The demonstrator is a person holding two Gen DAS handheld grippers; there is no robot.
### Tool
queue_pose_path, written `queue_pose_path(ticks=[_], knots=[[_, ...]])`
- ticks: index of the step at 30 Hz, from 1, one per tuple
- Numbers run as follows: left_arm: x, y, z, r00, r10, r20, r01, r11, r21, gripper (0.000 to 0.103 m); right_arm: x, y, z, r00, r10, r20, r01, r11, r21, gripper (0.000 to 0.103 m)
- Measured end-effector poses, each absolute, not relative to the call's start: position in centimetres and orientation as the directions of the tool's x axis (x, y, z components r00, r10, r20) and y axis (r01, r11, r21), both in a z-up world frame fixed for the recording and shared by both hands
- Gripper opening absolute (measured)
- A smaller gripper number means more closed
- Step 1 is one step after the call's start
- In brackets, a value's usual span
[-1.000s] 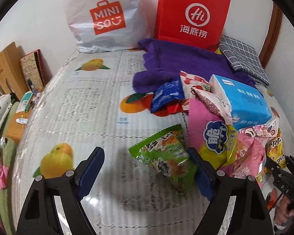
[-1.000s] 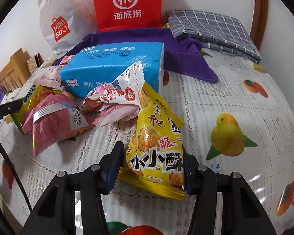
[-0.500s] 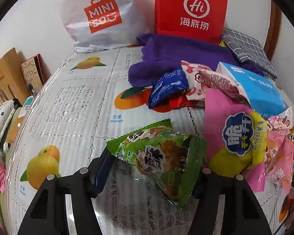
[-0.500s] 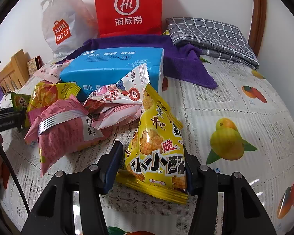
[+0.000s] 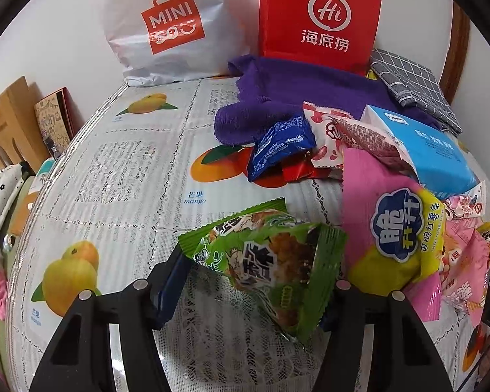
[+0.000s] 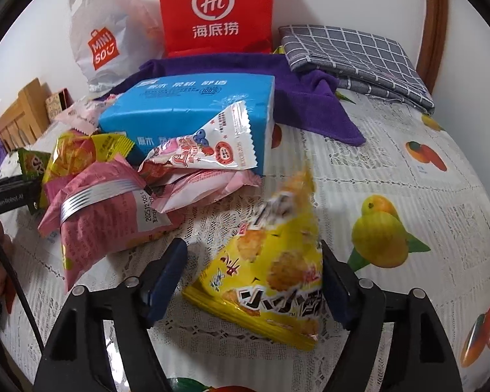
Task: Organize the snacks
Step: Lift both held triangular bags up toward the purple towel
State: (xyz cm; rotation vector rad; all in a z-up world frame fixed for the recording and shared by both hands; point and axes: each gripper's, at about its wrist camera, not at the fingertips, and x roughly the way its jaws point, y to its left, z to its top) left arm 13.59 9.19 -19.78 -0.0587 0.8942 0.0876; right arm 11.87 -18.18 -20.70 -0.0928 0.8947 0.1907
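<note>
Lace tablecloth (image 5: 121,176) under crinkly green packet (image 5: 271,261).

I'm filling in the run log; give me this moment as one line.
left claw: shut on green snack bag | right claw: just opened, yellow snack bag released between pads | surface: fruit-print tablecloth

yellow snack pkt (image 6: 271,258) top blurred

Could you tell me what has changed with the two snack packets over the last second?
The left gripper closed on the green packet, which it now holds. The right gripper's jaws have just been opening, releasing the yellow packet, which is tipping over, blurred, between them. The snack pile, tissue pack and bags stayed put.
</note>
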Motion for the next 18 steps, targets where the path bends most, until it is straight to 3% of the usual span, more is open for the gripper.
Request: queue_pose_path(ticks=[11, 18], knots=[[13.59, 9.38, -19.82, 0.625, 0.046, -0.779, -0.114, 0.993, -0.033, 0.062, 11.84, -18.49, -20.82, 0.616, 0.137, -0.776, -0.201, 0.979, 0.013, 0.079], [13.55, 9.42, -19.69, 0.627, 0.049, -0.777, -0.116, 0.993, -0.03, 0.062, 11.31, -18.66, -20.56, 0.634, 0.149, -0.759, -0.202, 0.979, 0.024, 0.059]])
